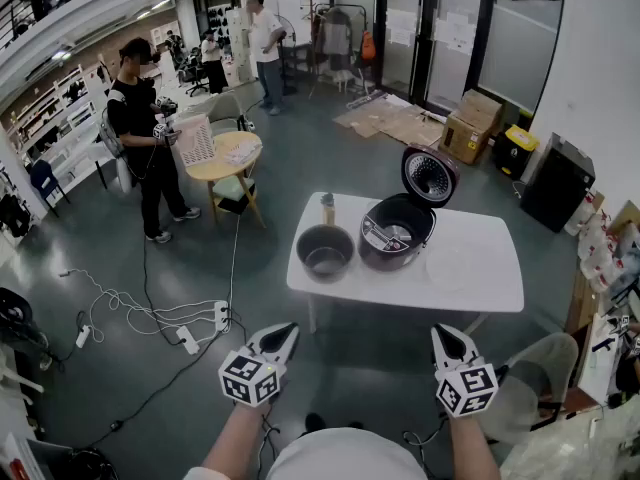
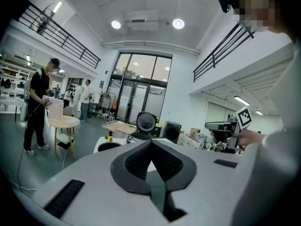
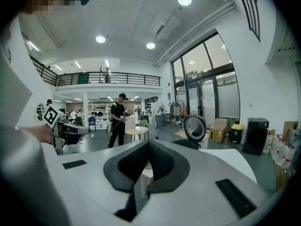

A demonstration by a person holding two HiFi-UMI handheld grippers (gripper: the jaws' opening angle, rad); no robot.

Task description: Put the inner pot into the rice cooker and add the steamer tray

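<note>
Both grippers hang clenched and empty on the near side of a white table [image 1: 495, 290], the left gripper [image 1: 289, 329] and right gripper [image 1: 441, 331] each with jaws pressed together on nothing. The pot [image 1: 325, 252] stands on the table's left part, well apart from both sets of fingers, beyond and slightly right of the left gripper. Just right of it sits the cooker [image 1: 398, 230], lid [image 1: 430, 175] raised. A pale round tray [image 1: 455, 265] appears to lie further right; a bottle [image 1: 327, 208] stands behind the pot.
</note>
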